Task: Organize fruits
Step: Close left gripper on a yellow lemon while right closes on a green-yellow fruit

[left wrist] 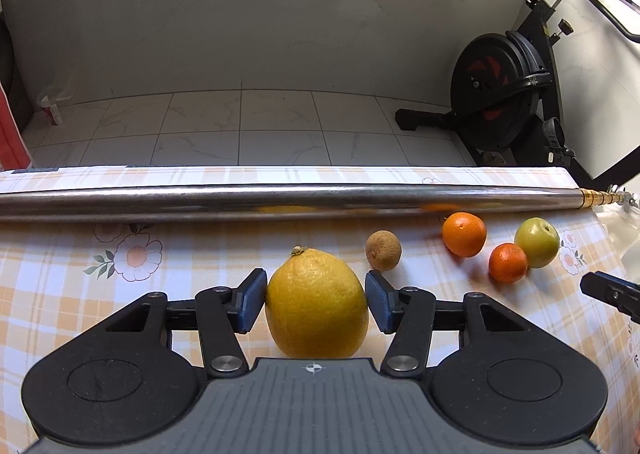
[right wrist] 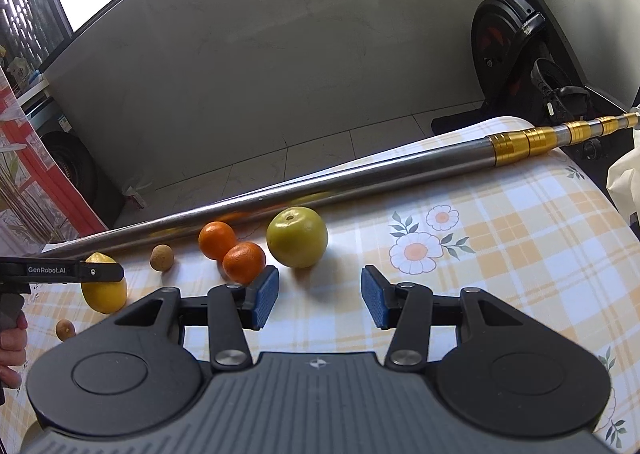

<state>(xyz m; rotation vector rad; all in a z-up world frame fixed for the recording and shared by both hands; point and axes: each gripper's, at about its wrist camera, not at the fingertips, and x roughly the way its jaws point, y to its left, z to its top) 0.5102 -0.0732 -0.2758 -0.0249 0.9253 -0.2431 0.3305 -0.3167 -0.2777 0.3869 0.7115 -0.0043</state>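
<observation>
**Lemon Clamped, Other Fruit Lined Up Along Steel Pole**

Nearest the left wrist camera: left gripper [left wrist: 316,302] closed on a large lemon [left wrist: 316,304], both blue pads pressed to its sides, underside hidden behind the gripper body. In the right wrist view: right gripper [right wrist: 318,296] empty, jaws apart over bare checked tablecloth [right wrist: 500,254], left pad just beside the smaller mandarin [right wrist: 244,262]. At that frame's left edge, a hand [right wrist: 12,346] cut off, and a small brown fruit [right wrist: 65,329] half hidden. Farther out: another brown fruit [left wrist: 383,250], larger mandarin [left wrist: 464,234], green apple [left wrist: 537,242], bunched near the metal pole [left wrist: 280,200]. Open cloth to the right; table edge just past the pole, tiled floor and exercise bike [left wrist: 500,102] beyond.
</observation>
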